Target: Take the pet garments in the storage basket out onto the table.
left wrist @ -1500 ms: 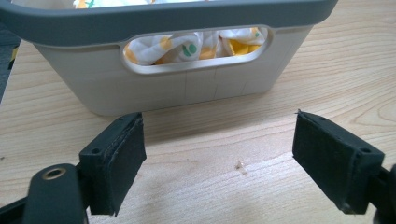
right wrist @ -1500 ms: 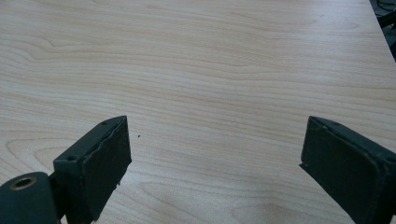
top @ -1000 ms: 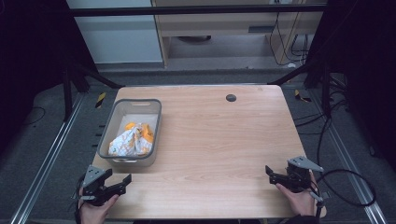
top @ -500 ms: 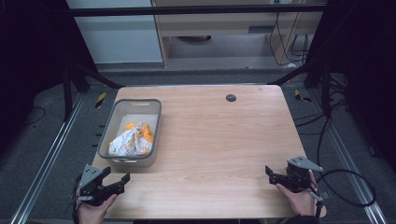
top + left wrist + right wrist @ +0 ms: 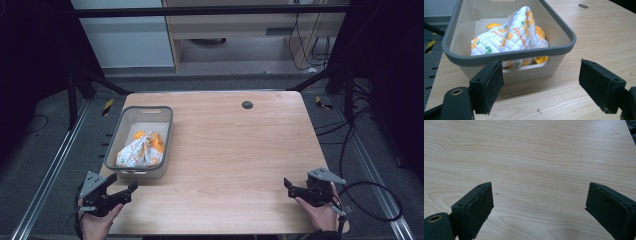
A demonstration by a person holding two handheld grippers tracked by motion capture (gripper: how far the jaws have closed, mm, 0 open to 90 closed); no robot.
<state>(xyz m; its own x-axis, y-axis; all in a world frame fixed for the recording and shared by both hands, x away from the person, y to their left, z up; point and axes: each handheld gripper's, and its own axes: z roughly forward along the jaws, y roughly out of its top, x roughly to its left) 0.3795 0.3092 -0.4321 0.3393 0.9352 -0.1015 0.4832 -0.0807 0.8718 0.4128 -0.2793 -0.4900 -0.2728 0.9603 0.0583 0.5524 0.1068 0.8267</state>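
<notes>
A grey plastic basket (image 5: 113, 148) stands on the left side of the wooden table (image 5: 235, 145). In it lies a crumpled white quilted cloth (image 5: 141, 151) with an orange and green print. My left gripper (image 5: 123, 183) is held at the table's front left corner, open and empty, just short of the basket's near wall. In the left gripper view the basket (image 5: 511, 57) and the cloth (image 5: 516, 35) sit right ahead of the open left gripper (image 5: 540, 80). My right gripper (image 5: 290, 188) rests open at the front right, and in its own view the right gripper (image 5: 539, 207) has bare wood between its jaws.
A small dark round hole (image 5: 247, 104) marks the table's far side. Cables (image 5: 370, 200) trail on the floor to the right of the table. A metal rail (image 5: 45, 185) runs along the floor at the left. Cabinets stand beyond the far edge.
</notes>
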